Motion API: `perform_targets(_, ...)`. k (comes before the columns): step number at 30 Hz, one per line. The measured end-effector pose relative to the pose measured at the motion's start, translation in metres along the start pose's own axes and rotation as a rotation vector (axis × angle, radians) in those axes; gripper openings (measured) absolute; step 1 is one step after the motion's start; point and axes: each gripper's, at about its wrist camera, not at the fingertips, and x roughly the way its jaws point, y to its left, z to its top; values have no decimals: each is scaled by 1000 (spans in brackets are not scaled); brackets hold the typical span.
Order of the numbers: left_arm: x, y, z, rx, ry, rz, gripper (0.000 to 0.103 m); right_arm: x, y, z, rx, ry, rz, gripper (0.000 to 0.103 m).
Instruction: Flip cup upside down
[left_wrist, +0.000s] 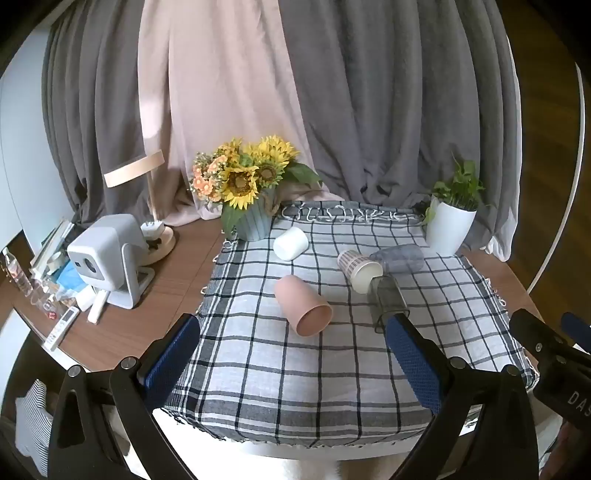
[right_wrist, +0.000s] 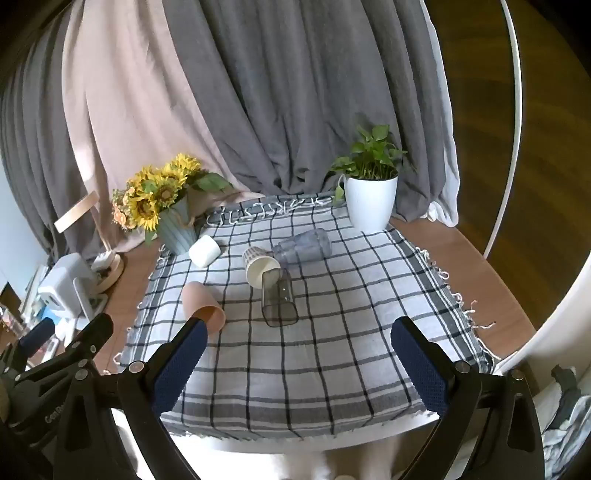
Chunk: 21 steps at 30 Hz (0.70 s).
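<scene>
1. Lower left of the left wrist view: the left gripper hangs over the near edge of the checked cloth, jaws spread wide, holding nothing.
2. Centre: five cups lie on their sides, the pink cup nearest, mouth toward the camera. No flip looks begun; this is approach.
3. Lower right view: the right gripper is likewise spread and empty. Next, a sideways grasp and a turn.

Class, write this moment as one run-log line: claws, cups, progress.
left claw open, empty | right claw open, empty | pink cup on its side on checked cloth | four other cups lying too | flip not started
</scene>
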Motion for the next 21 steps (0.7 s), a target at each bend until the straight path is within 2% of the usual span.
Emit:
perform_targets(13,0,0,0,-2,-1,-6,103,-6,3,-5,-4,-21,8,100)
perform_targets(21,2,-7,1,0,1,-11,103,0,0,-1,13,-3,10,100)
